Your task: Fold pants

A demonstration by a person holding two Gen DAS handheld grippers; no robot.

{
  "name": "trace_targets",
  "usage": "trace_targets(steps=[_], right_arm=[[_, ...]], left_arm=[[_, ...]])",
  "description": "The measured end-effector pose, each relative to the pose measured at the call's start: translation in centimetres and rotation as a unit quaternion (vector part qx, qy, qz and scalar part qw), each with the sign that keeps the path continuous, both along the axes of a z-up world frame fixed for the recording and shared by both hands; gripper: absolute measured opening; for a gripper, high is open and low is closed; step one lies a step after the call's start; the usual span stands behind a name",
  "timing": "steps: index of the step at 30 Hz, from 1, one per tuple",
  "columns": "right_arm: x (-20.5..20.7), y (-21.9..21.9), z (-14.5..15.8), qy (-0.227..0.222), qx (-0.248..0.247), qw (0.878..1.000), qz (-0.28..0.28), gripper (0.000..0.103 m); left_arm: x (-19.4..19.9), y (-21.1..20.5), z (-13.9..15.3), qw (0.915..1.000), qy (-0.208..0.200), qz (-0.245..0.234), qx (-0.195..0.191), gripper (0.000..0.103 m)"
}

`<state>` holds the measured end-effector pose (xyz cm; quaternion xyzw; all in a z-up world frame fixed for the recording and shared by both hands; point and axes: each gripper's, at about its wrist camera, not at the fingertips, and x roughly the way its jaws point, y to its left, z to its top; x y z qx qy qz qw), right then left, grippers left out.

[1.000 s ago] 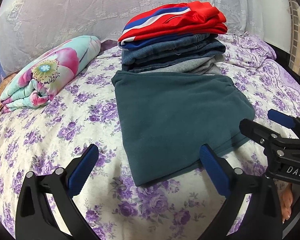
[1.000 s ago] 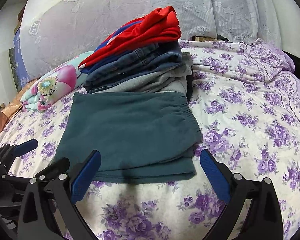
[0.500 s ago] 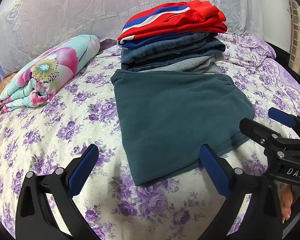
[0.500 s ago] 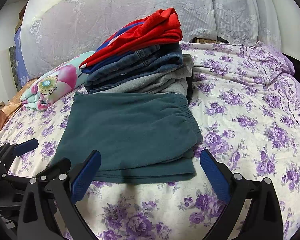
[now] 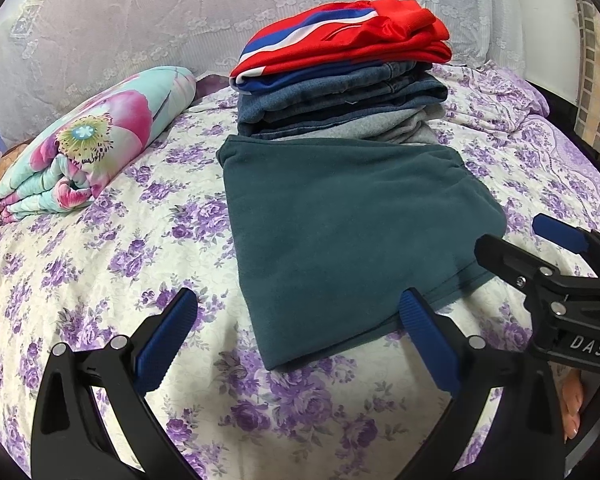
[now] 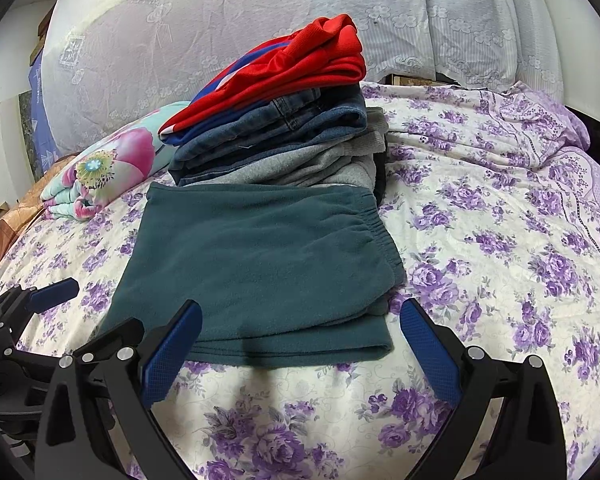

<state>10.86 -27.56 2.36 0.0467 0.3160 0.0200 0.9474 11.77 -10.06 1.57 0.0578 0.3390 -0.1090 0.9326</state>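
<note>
- Your left gripper (image 5: 298, 340) is spread wide with nothing in it — it hangs above the bedsheet (image 5: 100, 264) just short of the near-left corner of the pants (image 5: 340, 232).
- Your right gripper (image 6: 300, 350) is equally wide and holds nothing; it sits over the near folded edge of the pants (image 6: 260, 264), not touching the cloth as far as the wrist view shows.
- Each gripper appears in the other's view: the right one (image 5: 556, 256) at the right edge, the left one (image 6: 40, 304) at lower left. Both are beside the pants, apart from each other.
- Pants: dark teal, folded into a flat rectangle, lying on the bed. The elastic waistband (image 6: 376, 232) runs along the right side.
- Just behind the pants, touching their far edge — a stack of folded clothes (image 5: 340, 96): grey at the bottom, denim in the middle, a red garment with blue and white stripes (image 5: 348, 40) on top.
- Left of the stack, well apart from the pants: a rolled floral quilt (image 5: 92, 144), pink and pale green.
- Farthest back: a pale lace-covered surface (image 5: 140, 20) across the head of the bed.
</note>
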Motion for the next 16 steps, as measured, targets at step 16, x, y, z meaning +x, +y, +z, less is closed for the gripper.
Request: trace_targets(steps=[16], right_arm=[[0.1,-0.4,-0.2,0.004,0.011,1.0,0.001,0.1]], left_arm=[[0.2,0.3,0.1,0.9999,0.003,0.005,-0.008,0.099]])
